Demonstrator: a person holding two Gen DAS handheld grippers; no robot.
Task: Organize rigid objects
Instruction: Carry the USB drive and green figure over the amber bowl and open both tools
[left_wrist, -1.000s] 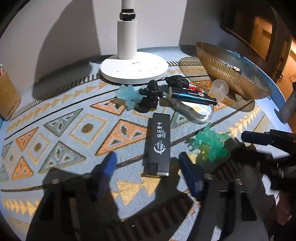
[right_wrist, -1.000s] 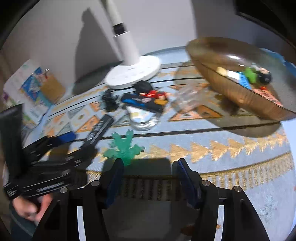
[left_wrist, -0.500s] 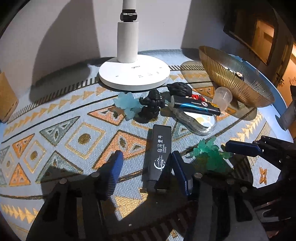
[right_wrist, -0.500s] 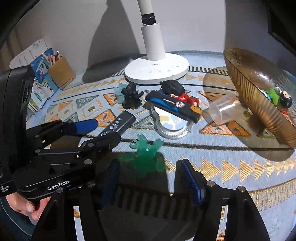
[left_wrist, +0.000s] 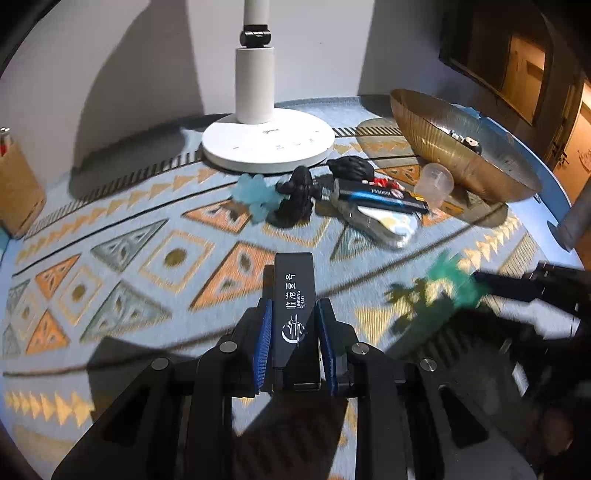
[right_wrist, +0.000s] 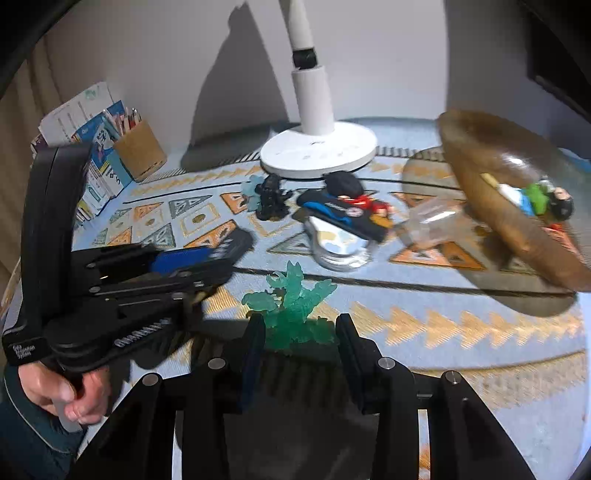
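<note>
My left gripper (left_wrist: 293, 314) is shut on a black rectangular box (left_wrist: 293, 284) with white lettering, its blue pads pressed against both long sides just above the patterned mat (left_wrist: 166, 258). In the right wrist view a translucent green figure (right_wrist: 291, 306) stands upright between the fingers of my right gripper (right_wrist: 300, 326). The jaws are closing and the pads touch the figure's base on both sides. From the left wrist view the green figure (left_wrist: 450, 280) looks blurred beside the right gripper's blue fingertip (left_wrist: 491, 288). The gold bowl (right_wrist: 491, 206) at the right holds several small toys.
Behind stands a white lamp base (left_wrist: 267, 144). In front of it lie a pale blue figure (left_wrist: 255, 195), a black figure (left_wrist: 295, 199), a black-and-blue tube (left_wrist: 376, 194) on a silver mirror (left_wrist: 391, 227), and a clear cup (left_wrist: 437, 182). A cork pen holder (right_wrist: 140, 151) sits far left.
The left jaws closed onto the black box. The right jaws narrowed until they met the green figure, and the right wrist rolled a little.
</note>
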